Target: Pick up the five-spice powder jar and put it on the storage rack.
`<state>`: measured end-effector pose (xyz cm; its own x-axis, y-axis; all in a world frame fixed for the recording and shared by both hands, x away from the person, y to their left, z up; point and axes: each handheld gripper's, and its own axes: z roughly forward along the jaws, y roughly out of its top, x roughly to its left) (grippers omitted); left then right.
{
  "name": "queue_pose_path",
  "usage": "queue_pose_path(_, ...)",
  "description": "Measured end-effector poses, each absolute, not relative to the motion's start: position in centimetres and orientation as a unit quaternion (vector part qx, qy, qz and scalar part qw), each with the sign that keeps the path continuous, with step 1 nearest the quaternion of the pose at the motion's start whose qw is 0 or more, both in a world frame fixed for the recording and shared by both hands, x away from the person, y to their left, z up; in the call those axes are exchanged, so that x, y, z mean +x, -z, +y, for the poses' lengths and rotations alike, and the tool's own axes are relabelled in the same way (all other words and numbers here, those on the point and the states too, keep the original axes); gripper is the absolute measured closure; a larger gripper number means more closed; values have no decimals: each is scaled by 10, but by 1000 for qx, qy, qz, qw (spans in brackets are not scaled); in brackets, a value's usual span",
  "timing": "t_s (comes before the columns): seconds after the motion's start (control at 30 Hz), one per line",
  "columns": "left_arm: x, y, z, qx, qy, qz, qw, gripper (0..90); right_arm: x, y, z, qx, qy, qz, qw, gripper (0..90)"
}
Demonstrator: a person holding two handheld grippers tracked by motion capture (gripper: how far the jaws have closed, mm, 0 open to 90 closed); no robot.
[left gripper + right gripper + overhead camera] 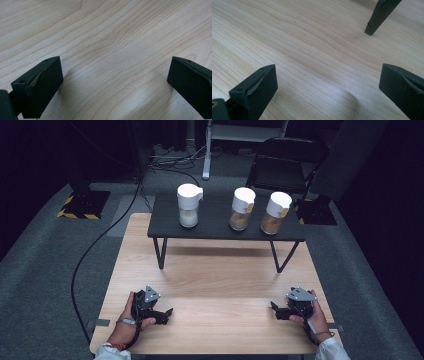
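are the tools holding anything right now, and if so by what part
Nothing is held. The left tool and the right tool both rest open on the wooden table, with only bare wood between their jaws.

The high view is looking forward and down from above the person's side, taking in the whole light wooden table (215, 275) and the low black shelf (225, 222) standing on it. Each gripper view is sitting very close to that same tabletop (112, 37), looking along its wood grain. The right gripper view is also catching one slanted black shelf leg (380, 16), shared with the high view.
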<state>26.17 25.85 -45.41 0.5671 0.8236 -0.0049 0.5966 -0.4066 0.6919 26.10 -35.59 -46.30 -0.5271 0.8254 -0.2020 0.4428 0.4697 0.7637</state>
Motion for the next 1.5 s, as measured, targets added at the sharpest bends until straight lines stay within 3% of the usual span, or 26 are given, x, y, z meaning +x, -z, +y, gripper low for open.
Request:
queue_pose_path(0.27,262,454,259,821,-171,433,331,1,263,462,-358,406,-326,806,280,17)
queue_pose_path(0.77,262,454,259,821,-172,432,331,1,281,457,-377,459,-337,796,204,8)
queue_pose_path(1.5,262,454,259,821,-171,432,331,1,281,456,-377,462,-336,795,203,2)
